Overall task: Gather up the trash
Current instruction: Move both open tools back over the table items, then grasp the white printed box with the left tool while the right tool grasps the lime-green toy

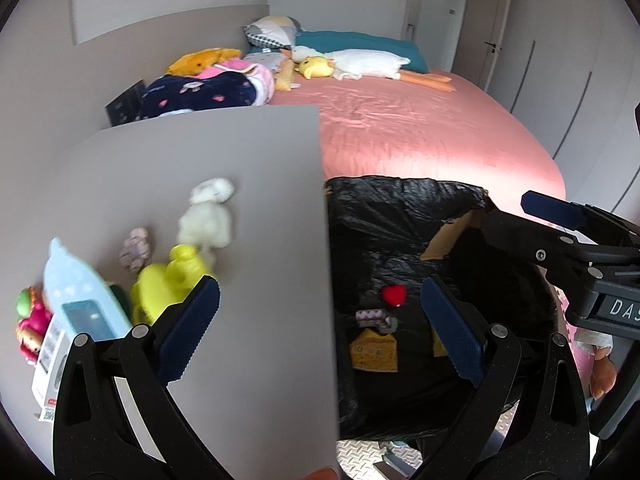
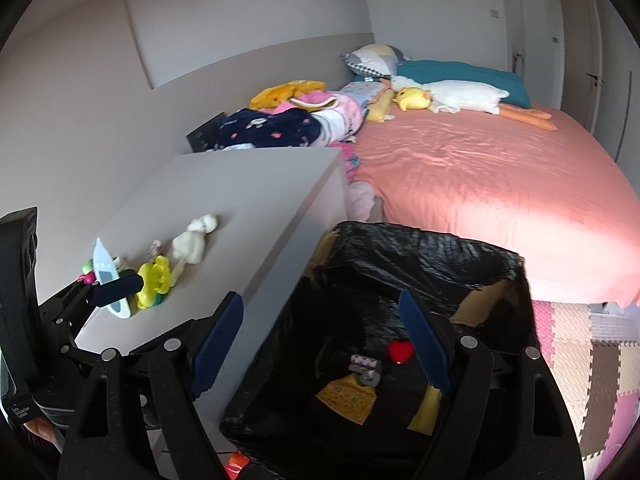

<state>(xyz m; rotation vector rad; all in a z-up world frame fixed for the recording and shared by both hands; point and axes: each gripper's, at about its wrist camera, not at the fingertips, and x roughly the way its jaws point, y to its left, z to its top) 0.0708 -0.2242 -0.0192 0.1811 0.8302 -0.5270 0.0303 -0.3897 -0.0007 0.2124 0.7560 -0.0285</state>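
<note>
So right now your left gripper (image 1: 320, 328) has its blue-padded jaws spread wide with nothing between them, hanging half over the grey desk (image 1: 240, 200) and half over the cardboard box lined with a black plastic bag (image 1: 400, 216). Your right gripper (image 2: 324, 344) is the same deal: jaws apart, empty, aimed down into that bin from above. You can see its black frame poking into the left wrist view at the right edge too.

The bin sits on the floor just beside the desk, between it and the bed with the pink sheet (image 2: 500, 184). Already at the bottom of the bag: a small red heart-shaped thing (image 2: 400, 351), a yellow printed paper packet (image 2: 347, 398), a little crumpled purple-and-white wrapper (image 2: 362, 363) and a yellow strip (image 2: 426, 406) near the right side.

What's on the desk is clustered at its left side: a fluffy white plush toy (image 1: 210, 216), a lime-green plastic toy (image 1: 168, 280) just in front of it, a small pale purple crumpled bit (image 1: 136, 248) beside those, a light blue package with a white label (image 1: 74, 304), and a pink-and-green toy (image 1: 30, 320) at the far left edge. It's a bit blurry there, so I can't tell you more.

Stuffed animals and pillows are piled at the head of the bed, well apart from both grippers.
</note>
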